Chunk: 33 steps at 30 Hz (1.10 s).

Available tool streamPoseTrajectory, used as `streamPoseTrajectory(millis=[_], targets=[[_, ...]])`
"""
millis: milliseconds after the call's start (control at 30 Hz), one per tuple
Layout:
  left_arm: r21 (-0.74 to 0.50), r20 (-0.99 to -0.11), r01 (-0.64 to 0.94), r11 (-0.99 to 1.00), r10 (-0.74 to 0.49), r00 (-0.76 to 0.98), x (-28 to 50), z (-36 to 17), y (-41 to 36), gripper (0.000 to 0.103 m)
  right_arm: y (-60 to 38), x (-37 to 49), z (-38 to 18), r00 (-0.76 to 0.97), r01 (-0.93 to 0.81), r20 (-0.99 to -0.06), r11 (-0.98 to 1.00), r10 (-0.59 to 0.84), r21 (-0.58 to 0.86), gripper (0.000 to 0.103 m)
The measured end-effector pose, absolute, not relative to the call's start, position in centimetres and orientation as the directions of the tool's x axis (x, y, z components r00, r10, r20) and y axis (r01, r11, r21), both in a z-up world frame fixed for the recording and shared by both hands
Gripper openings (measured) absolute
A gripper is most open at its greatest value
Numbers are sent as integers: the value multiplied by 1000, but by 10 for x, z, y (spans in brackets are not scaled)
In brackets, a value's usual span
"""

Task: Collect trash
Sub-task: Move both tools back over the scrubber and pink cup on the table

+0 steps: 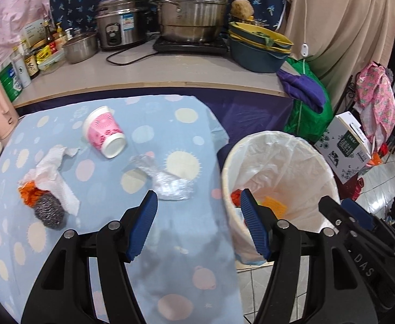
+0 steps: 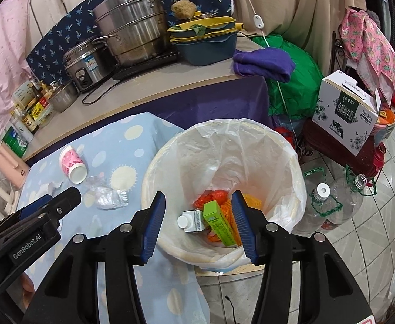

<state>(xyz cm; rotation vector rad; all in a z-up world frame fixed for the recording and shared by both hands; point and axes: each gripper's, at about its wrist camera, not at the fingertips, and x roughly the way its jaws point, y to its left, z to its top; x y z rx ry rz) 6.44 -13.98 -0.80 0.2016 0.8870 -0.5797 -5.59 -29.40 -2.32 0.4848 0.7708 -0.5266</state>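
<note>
On the blue dotted tablecloth (image 1: 94, 124) lie a tipped pink paper cup (image 1: 104, 132), crumpled clear plastic (image 1: 167, 181), a crumpled white tissue (image 1: 55, 175), orange netting (image 1: 28, 195) and a steel scourer (image 1: 49, 212). My left gripper (image 1: 197, 208) is open and empty, above the table's right edge near the plastic. My right gripper (image 2: 198, 210) is open and empty over the lined white bin (image 2: 251, 132). In the bin lie a green carton (image 2: 219, 222), a small white carton (image 2: 192, 220) and orange netting (image 2: 213, 197). The cup (image 2: 71, 164) and plastic (image 2: 108, 197) show left of the bin.
A counter (image 1: 170, 73) behind holds steel pots (image 1: 192, 13), a rice cooker (image 1: 119, 21), stacked basins (image 1: 259, 46) and bottles (image 1: 30, 59). Right of the bin stand clear plastic jugs (image 2: 329, 202), a milk box (image 2: 345, 113) and a green bag (image 2: 291, 73).
</note>
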Motion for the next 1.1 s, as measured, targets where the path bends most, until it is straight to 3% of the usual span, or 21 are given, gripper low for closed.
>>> streamPoseTrajectory(millis=[1100], targets=[[-41,-831,265,963,-180,526,116,-34,26,60,-156,32,-19,614,360,-778,924,-132,127,50]])
